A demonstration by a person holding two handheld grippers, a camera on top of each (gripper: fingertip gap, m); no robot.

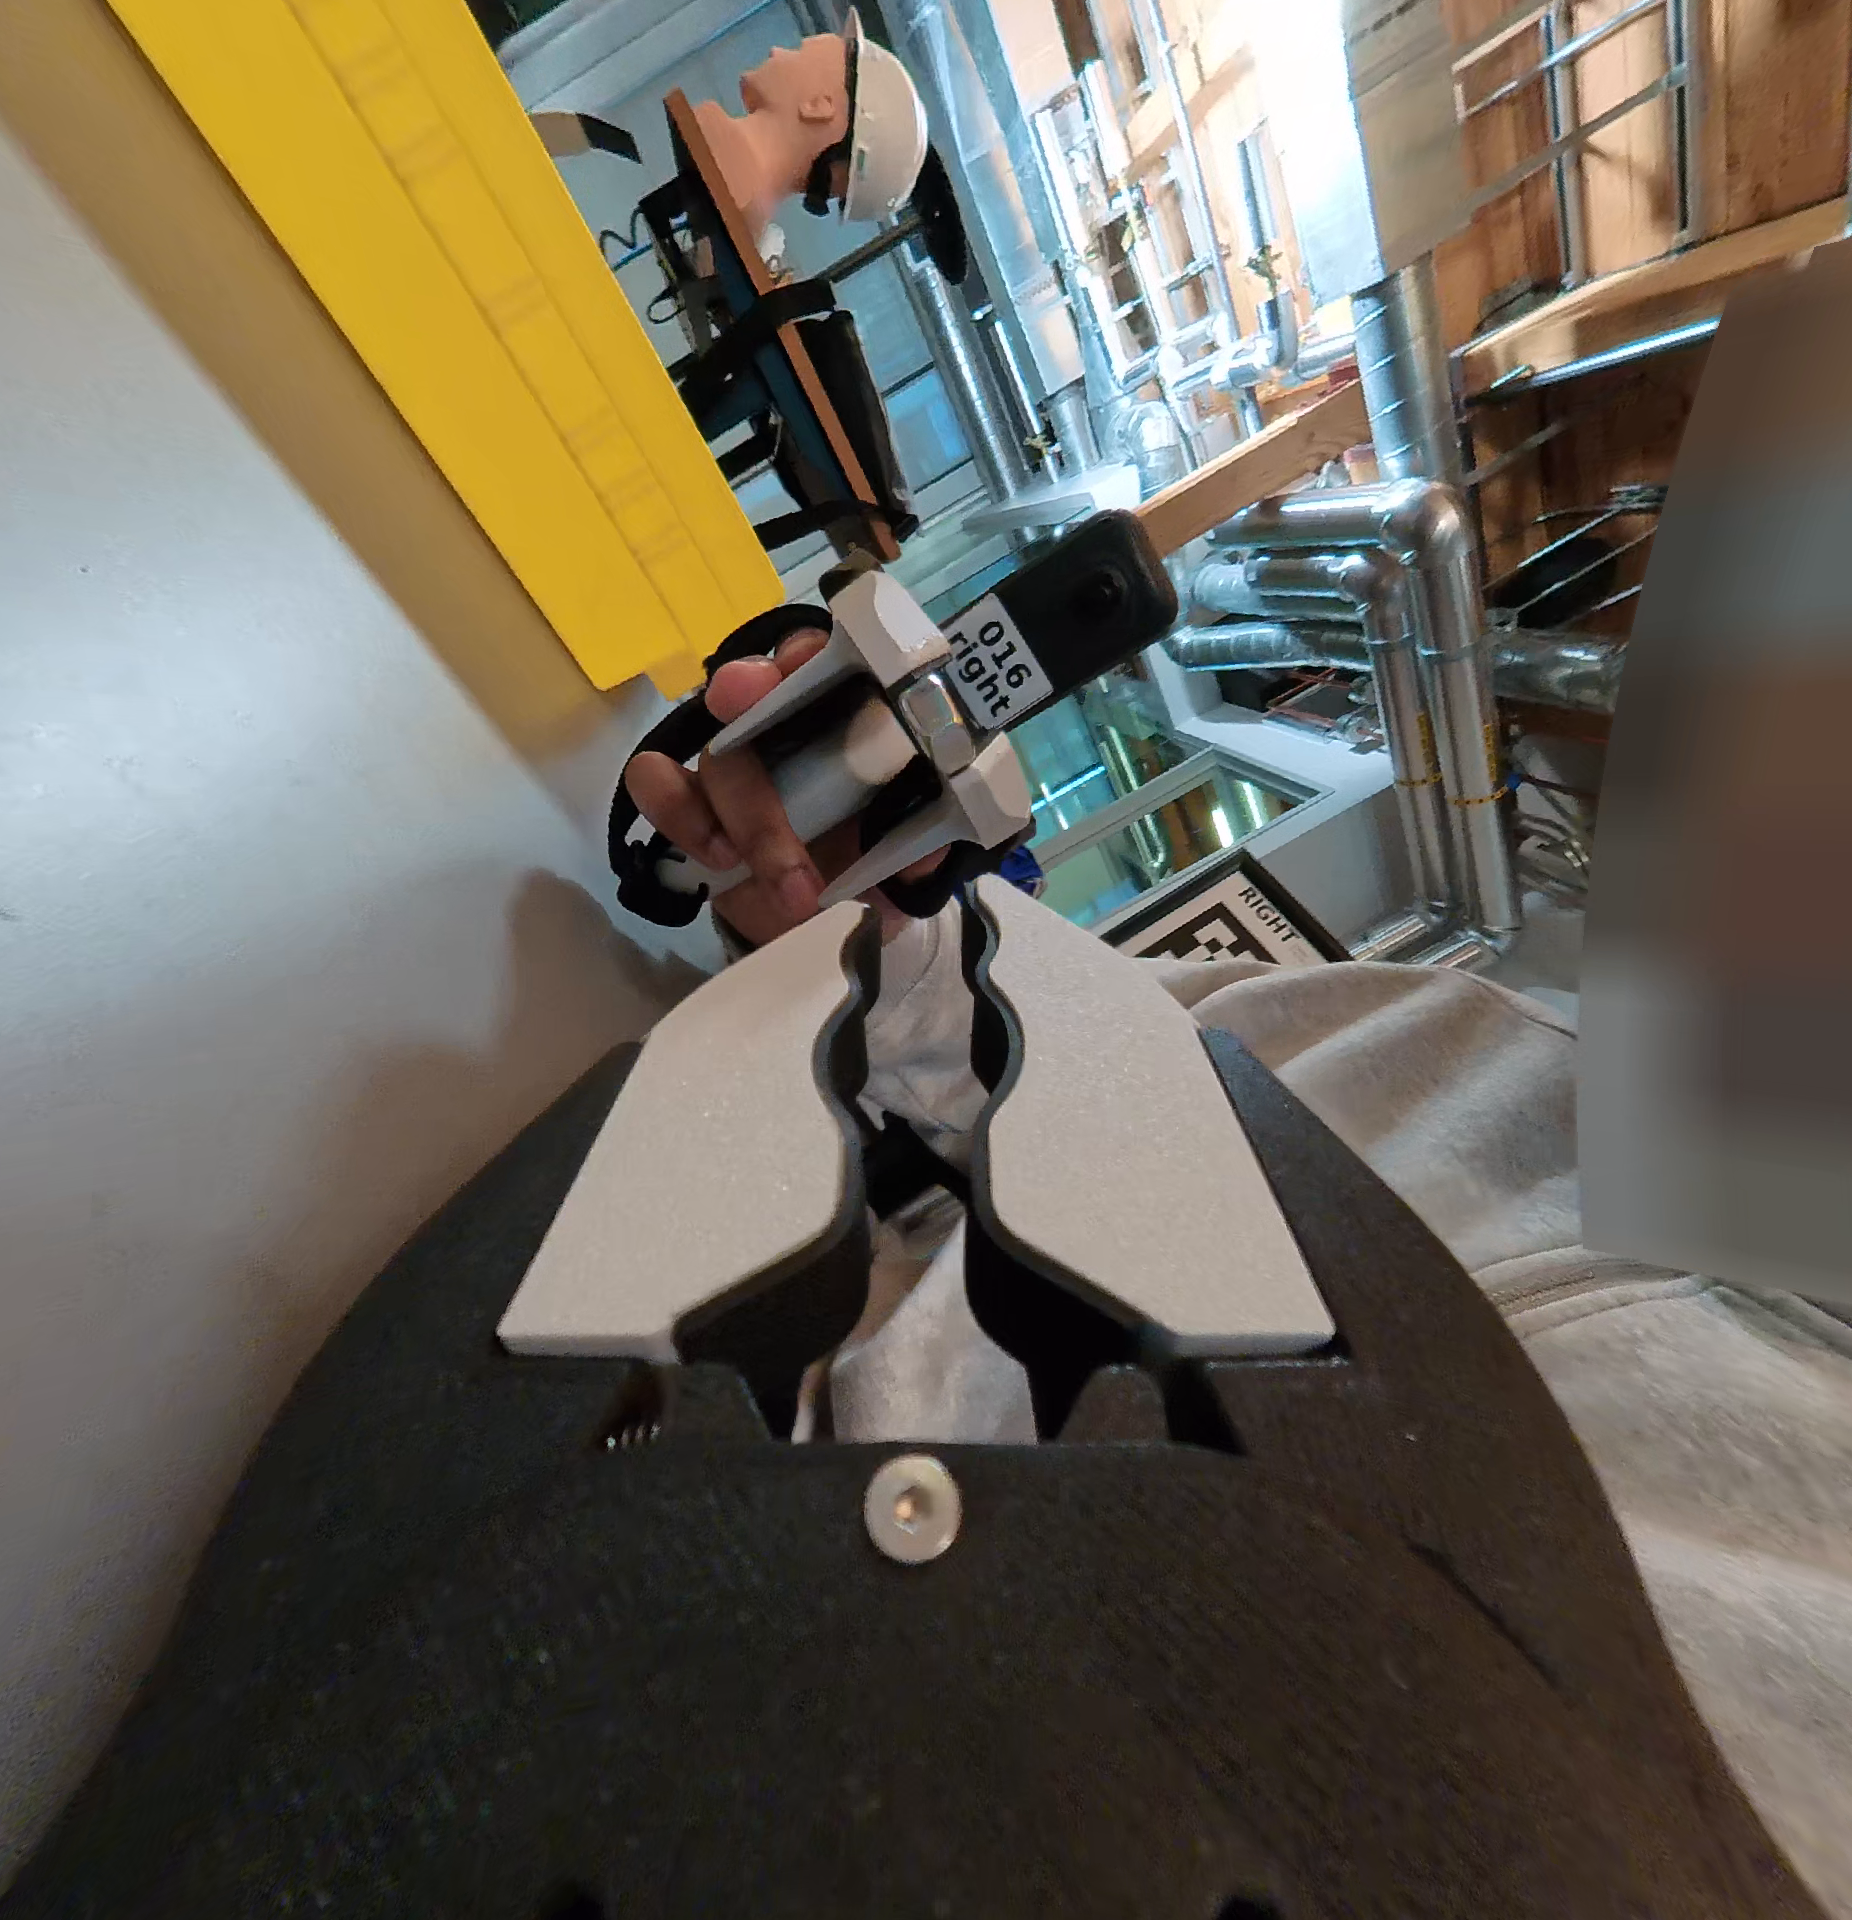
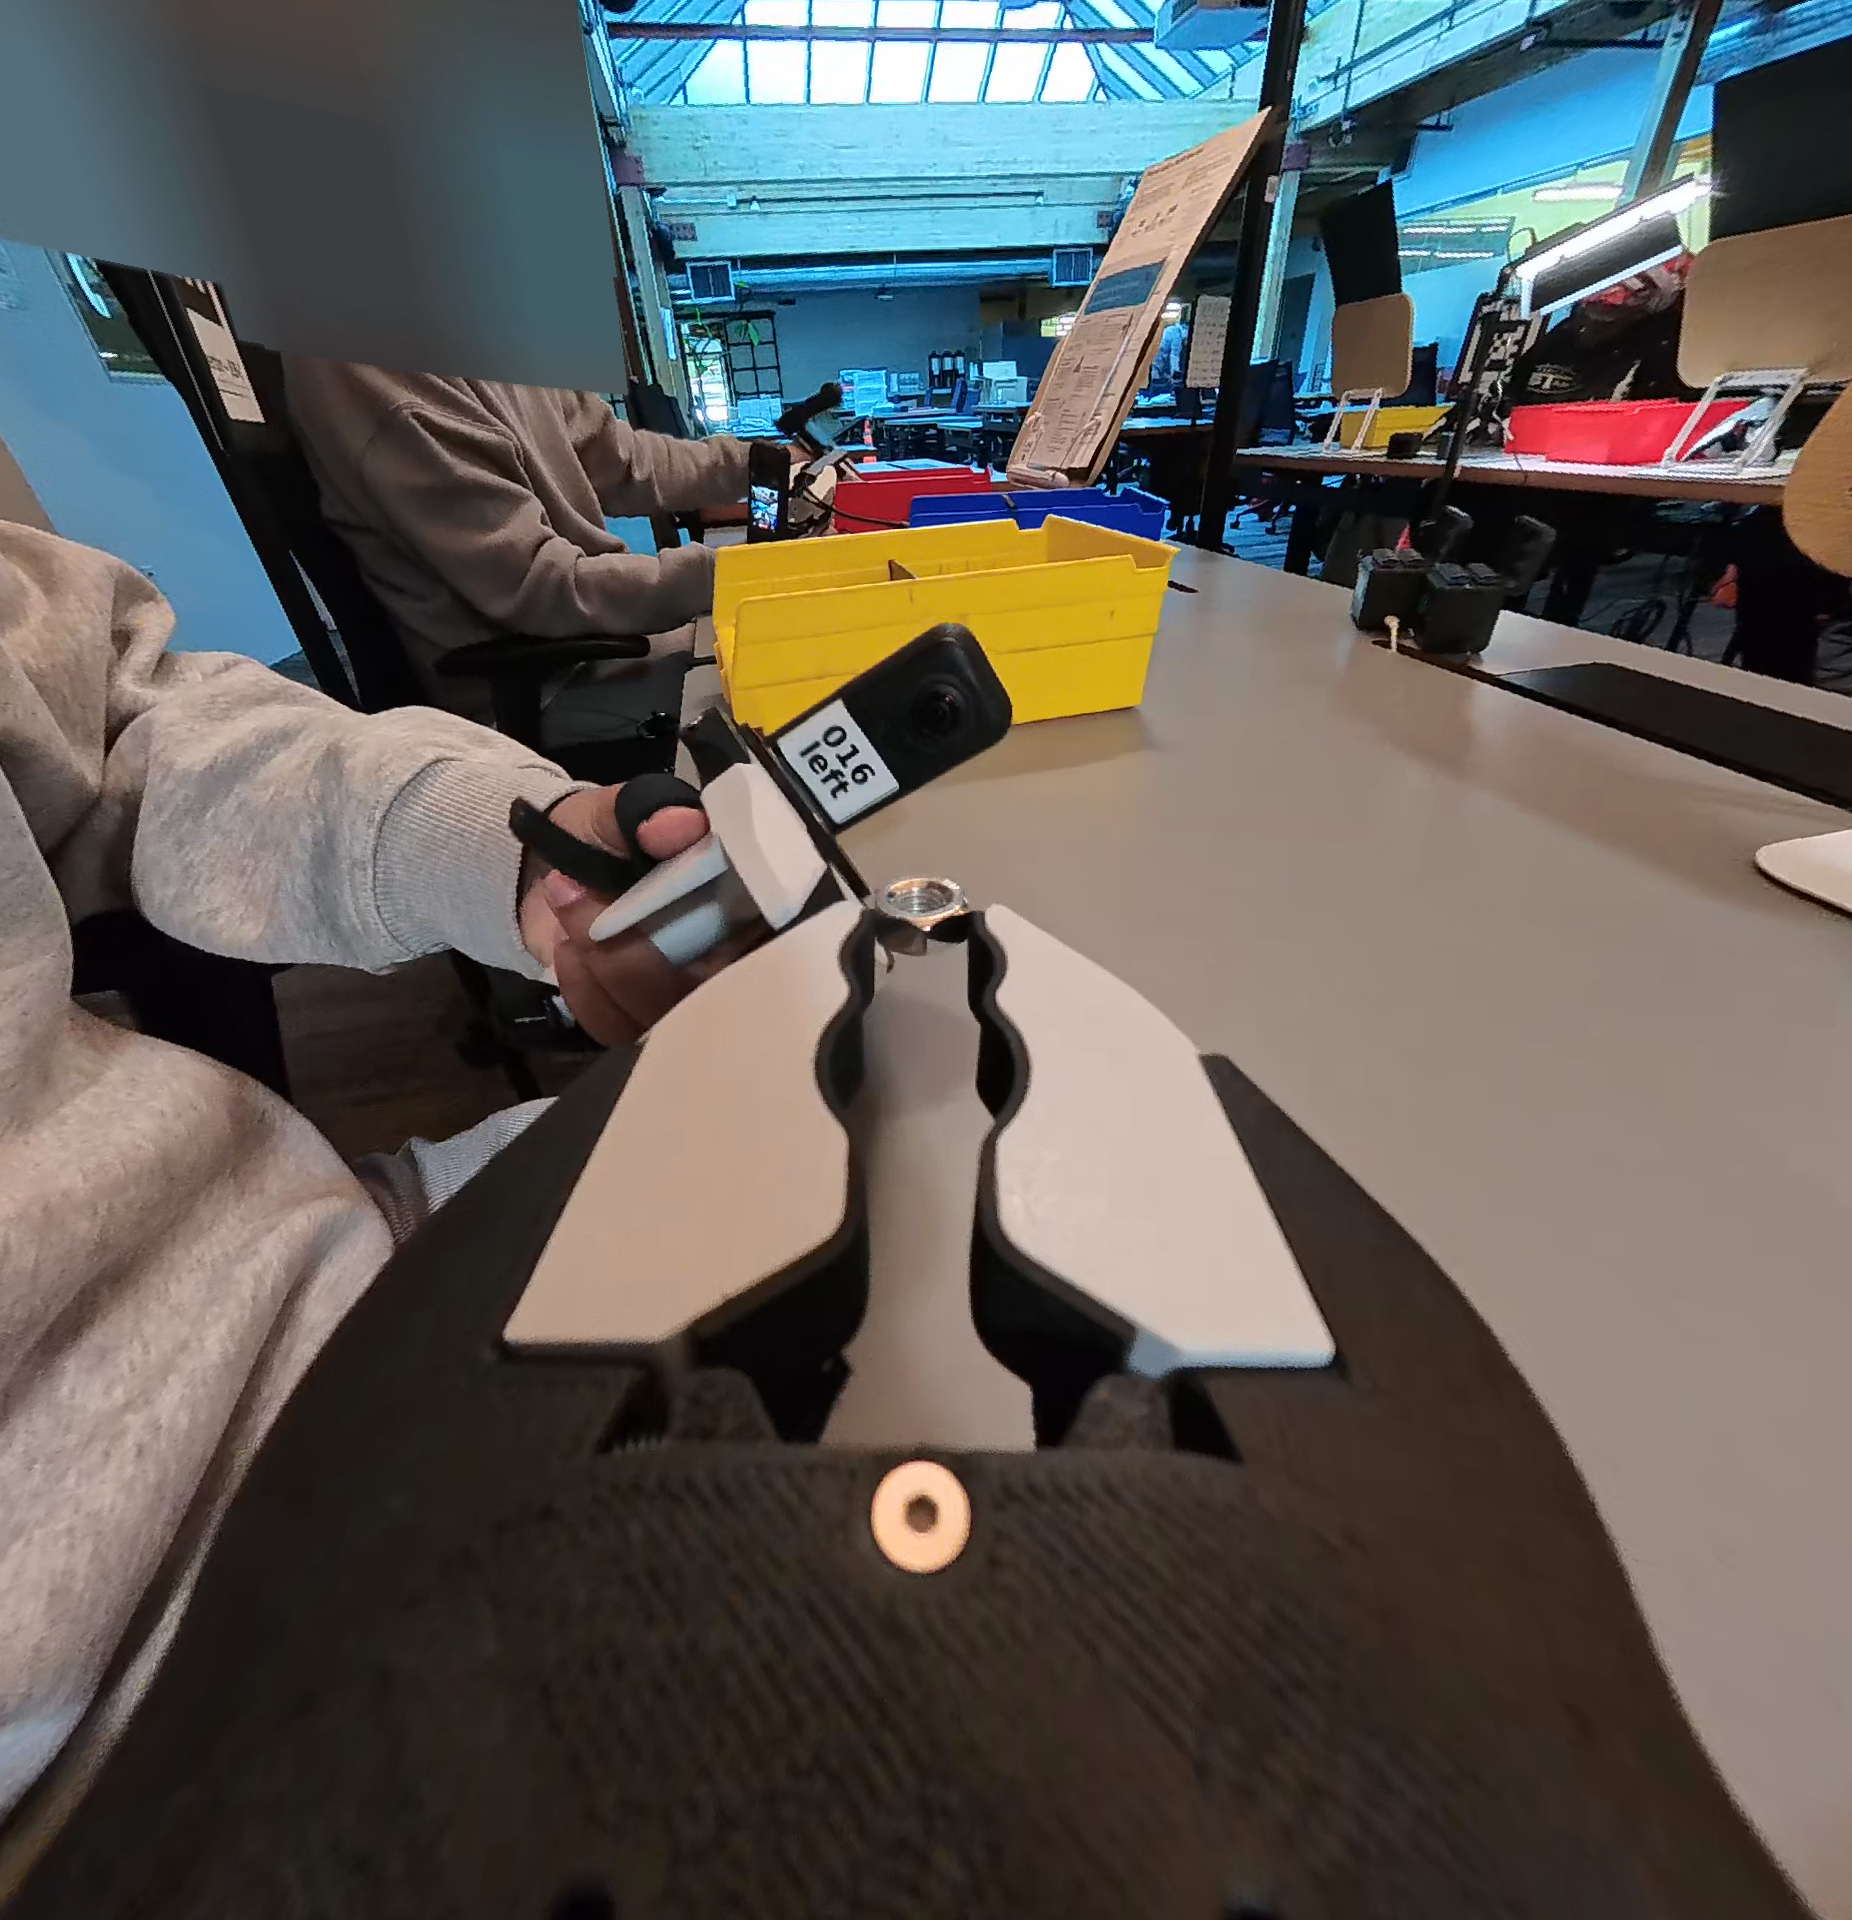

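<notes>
While R gripper [image 2: 917, 920] pinches hex nut [image 2: 919, 904], L gripper [image 1: 920, 909] slightly open, empty — yellow bin [image 2: 937, 613] contents unseen.

The left hand-held gripper [image 1: 922, 914] was rolled onto its side, its two white fingers [image 1: 735, 1153] parted by a narrow gap with nothing between them. The right hand-held gripper [image 2: 917, 920] sat level above the surface, its fingertips pinched on a hex nut, the rest of the fingers [image 2: 1119, 1164] standing slightly apart behind it. The two tools faced each other tip to tip, very close together. The left hand [image 2: 600, 935], in a grey sleeve cuff, wrapped its handle with a black strap over one finger. The right hand [image 1: 724, 800] gripped its handle the same way, strapped.
</notes>
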